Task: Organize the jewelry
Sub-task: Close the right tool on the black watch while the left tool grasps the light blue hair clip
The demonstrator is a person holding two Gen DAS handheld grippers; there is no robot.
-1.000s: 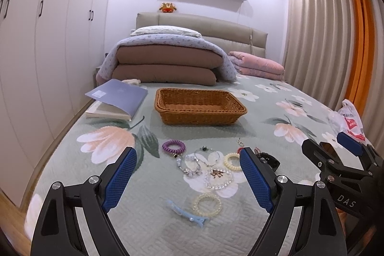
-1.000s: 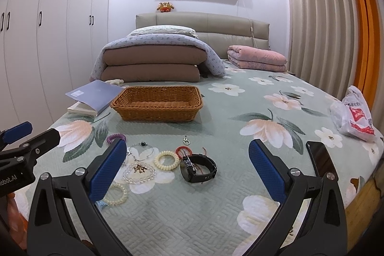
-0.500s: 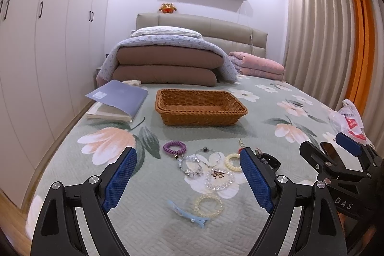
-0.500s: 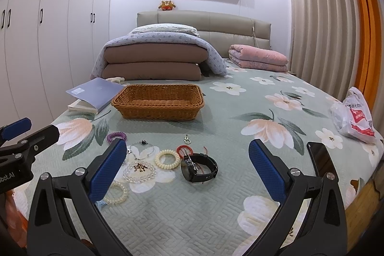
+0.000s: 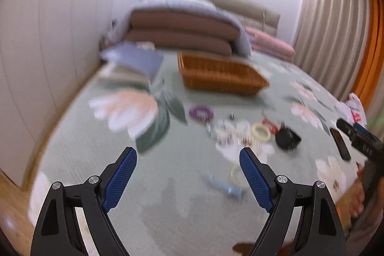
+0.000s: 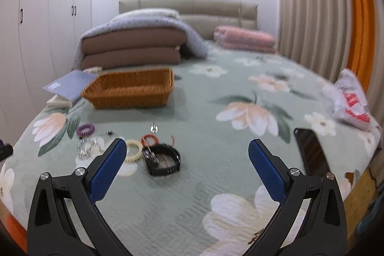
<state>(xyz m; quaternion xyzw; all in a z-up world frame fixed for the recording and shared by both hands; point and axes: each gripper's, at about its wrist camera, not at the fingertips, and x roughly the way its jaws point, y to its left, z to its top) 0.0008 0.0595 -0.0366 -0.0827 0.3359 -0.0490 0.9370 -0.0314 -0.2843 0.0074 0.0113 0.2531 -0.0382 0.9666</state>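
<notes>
Jewelry, scattered on the floral bedspread (image 6: 192, 184) ahead of both tools. Left hand-held gripper (image 5: 188, 163) spread wide, empty, above the bed. Just ahead between its blue pads (image 5: 120, 180): a pale blue hair clip (image 5: 225, 186), blurred. Farther ahead and slightly right: a cluster of clear bead bracelets (image 5: 223, 132), a cream bracelet (image 5: 260, 132), a red loop (image 5: 270, 124), a black watch (image 5: 286, 139). Ahead of the cluster, a purple spiral band (image 5: 201, 112).

Right hand-held gripper (image 6: 187, 149) also spread wide, empty. Between its fingers, toward the left one: the black watch (image 6: 163, 160), with the red loop (image 6: 150, 138) and cream bracelet (image 6: 133, 150) touching or nearly so. Beyond, a small silver ring-like piece (image 6: 154, 128). Left of that finger, the clear bracelets (image 6: 87, 148) and purple band (image 6: 85, 129).

Well ahead, a wicker basket (image 6: 130, 91), nothing visible inside from this angle; a blue book (image 6: 68, 85) just left of it. Far right, a dark phone (image 6: 312, 150) and a plastic bag (image 6: 348, 100).
</notes>
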